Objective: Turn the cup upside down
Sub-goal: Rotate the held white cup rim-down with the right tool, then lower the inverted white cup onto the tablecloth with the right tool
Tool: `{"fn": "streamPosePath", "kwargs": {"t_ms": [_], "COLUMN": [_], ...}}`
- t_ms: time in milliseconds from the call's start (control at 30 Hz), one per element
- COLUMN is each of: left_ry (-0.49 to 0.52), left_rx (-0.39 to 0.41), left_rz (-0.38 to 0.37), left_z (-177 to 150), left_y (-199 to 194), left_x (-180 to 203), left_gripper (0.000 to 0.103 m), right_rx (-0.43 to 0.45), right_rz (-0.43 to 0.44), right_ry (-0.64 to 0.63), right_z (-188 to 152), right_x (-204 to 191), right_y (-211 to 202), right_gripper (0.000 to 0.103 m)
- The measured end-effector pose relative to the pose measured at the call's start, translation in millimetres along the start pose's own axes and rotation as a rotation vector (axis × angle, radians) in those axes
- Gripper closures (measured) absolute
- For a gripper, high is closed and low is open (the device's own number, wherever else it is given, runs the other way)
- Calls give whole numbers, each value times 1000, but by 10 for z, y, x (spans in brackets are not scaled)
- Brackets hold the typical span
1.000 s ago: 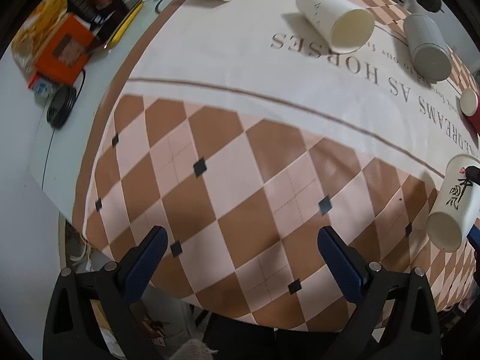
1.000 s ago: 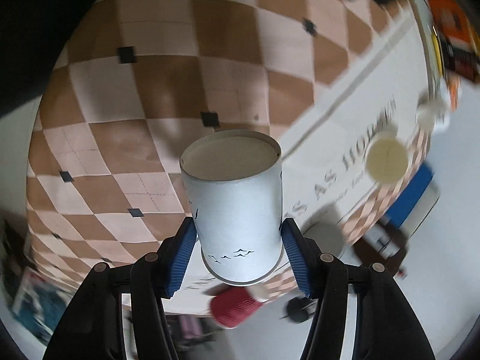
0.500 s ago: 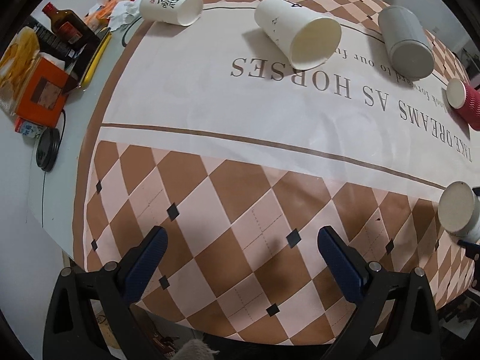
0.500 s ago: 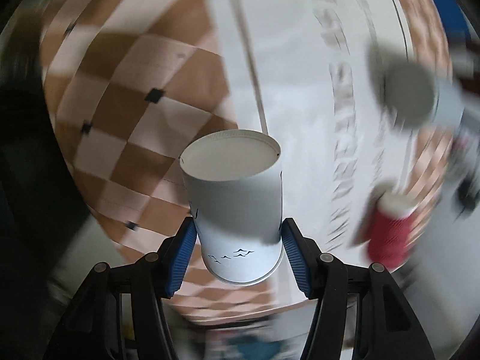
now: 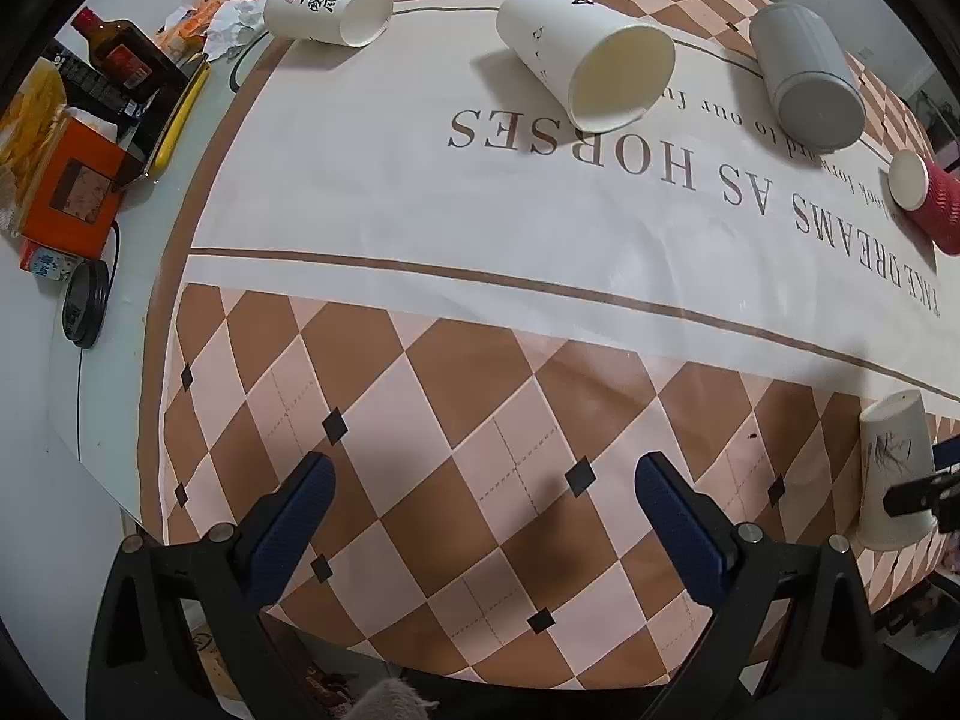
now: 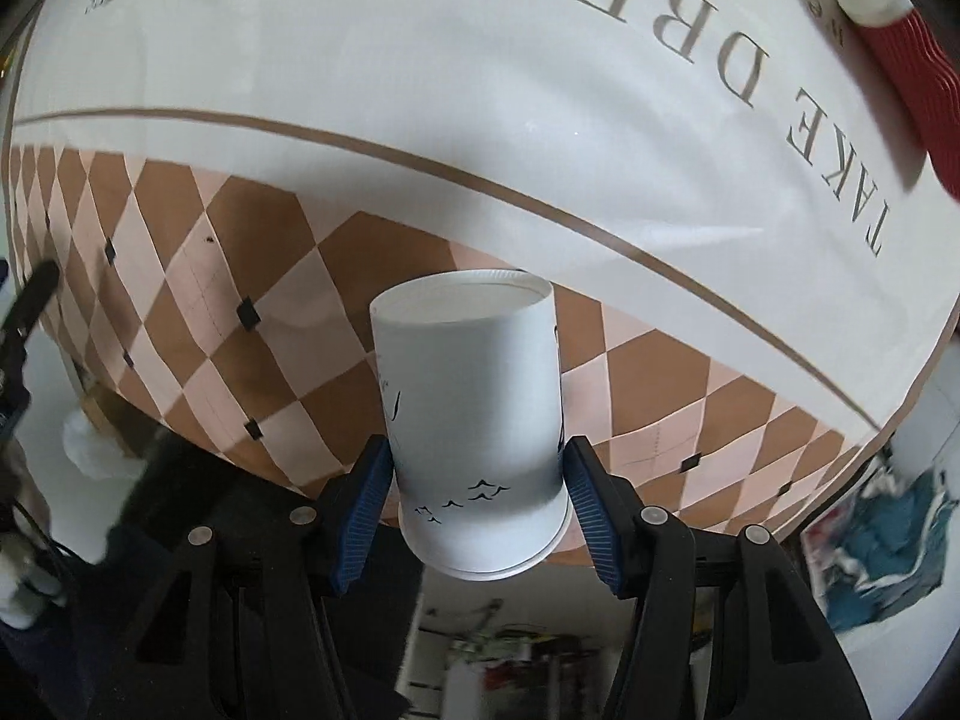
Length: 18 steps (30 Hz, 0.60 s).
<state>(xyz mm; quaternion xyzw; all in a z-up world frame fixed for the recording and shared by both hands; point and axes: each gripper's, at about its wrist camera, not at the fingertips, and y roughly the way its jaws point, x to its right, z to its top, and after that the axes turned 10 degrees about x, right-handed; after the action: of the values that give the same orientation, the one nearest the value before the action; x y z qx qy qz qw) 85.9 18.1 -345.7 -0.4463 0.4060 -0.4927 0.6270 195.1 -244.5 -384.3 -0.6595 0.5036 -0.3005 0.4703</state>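
My right gripper is shut on a white paper cup with small black bird marks. The cup is held bottom end away from me, rim near the fingers, over the checkered part of the tablecloth. In the left wrist view the same cup stands bottom-up at the table's right edge, with the right gripper's finger on it. My left gripper is open and empty above the checkered cloth near the front edge.
Two white cups, a grey cup and a red cup lie on their sides across the far cloth. A bottle, orange box and black lid clutter the left side.
My right gripper has swung the cup round from pointing down at the cloth to bottom-up near the table's right edge. My left gripper has drifted back slightly, staying open.
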Motion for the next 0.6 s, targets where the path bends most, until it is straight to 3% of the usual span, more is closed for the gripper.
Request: {"fn": "streamPosePath", "kwargs": {"t_ms": [100, 133, 300, 333, 367, 467, 600], "left_ry": [2, 5, 27, 32, 36, 44, 15], "left_rx": [-4, -4, 0, -1, -2, 1, 9], "left_rz": [-5, -5, -9, -10, -9, -17, -71], "left_z": [-14, -22, -64, -67, -74, -72, -45], "left_y": [-8, -18, -73, -78, -90, -112, -96], "left_x": [21, 35, 139, 161, 192, 233, 291], "left_gripper": [1, 1, 1, 1, 1, 1, 1], "right_rx": [-4, 9, 126, 134, 138, 208, 430], "right_rz": [-15, -40, -32, -25, -18, 1, 39], "right_ry": [9, -1, -39, -38, -40, -14, 34], "right_z": [11, 11, 93, 87, 147, 115, -30], "right_x": [47, 49, -4, -25, -54, -55, -63], "right_y": [18, -2, -217, -205, -216, -273, -573], "right_gripper": [29, 18, 17, 22, 45, 45, 45]}}
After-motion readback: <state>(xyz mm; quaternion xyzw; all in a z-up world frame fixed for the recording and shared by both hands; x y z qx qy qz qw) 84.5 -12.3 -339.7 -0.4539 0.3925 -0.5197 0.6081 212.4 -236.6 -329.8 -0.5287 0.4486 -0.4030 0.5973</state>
